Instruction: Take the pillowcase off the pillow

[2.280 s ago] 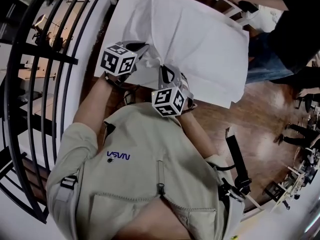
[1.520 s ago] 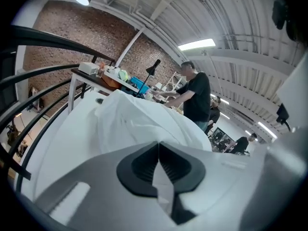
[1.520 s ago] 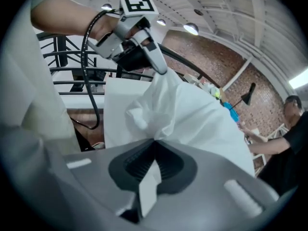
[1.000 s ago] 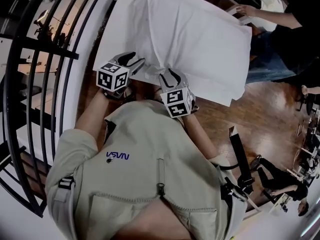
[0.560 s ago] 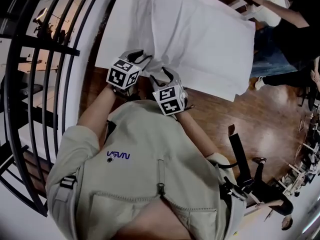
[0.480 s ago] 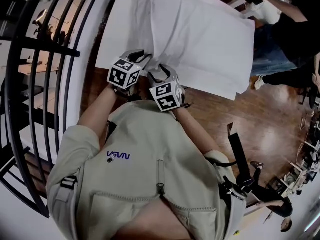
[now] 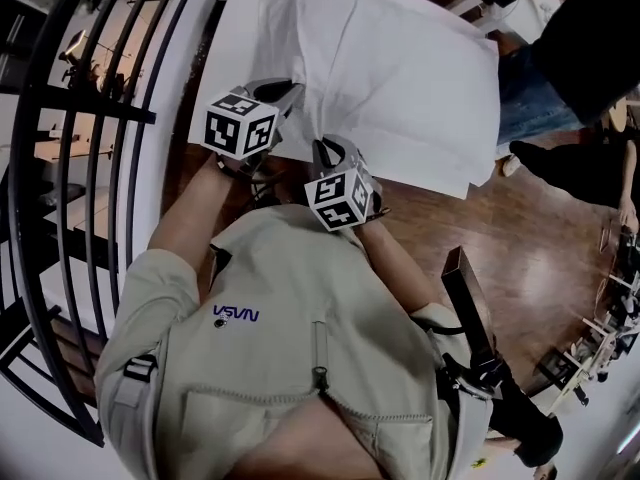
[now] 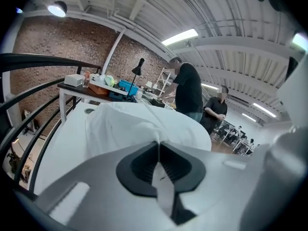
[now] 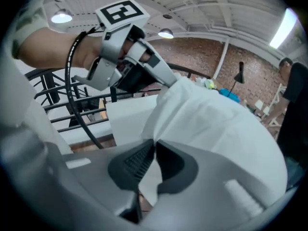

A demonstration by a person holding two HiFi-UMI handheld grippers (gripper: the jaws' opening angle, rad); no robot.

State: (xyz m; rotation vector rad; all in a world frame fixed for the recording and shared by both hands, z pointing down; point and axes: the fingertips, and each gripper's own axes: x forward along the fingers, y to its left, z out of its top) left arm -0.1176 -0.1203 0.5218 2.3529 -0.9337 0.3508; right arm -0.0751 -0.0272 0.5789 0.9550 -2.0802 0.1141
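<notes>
A white pillow in its white pillowcase (image 7: 400,78) lies on a white table (image 7: 235,58). Both grippers are at the pillow's near end, side by side. My left gripper (image 7: 283,92) is shut on a fold of the pillowcase (image 8: 139,124); cloth shows between its pads (image 8: 144,165). It holds that fold a little above the table. My right gripper (image 7: 325,150) has just been closing and now pinches the pillowcase's edge (image 9: 216,124) between its pads (image 9: 137,162). In the right gripper view, the left gripper (image 9: 171,81) grips the cloth just to the left.
A black curved railing (image 7: 90,168) runs along the table's left side. A person in dark clothes (image 7: 590,48) stands at the far right on the wooden floor (image 7: 520,228). Two people (image 8: 187,90) and a cluttered desk (image 8: 101,83) lie beyond the table.
The left gripper has risen with the cloth in it. The right gripper shifted slightly and closed on the pillowcase's edge. The person at the far side has drawn their arm off the table.
</notes>
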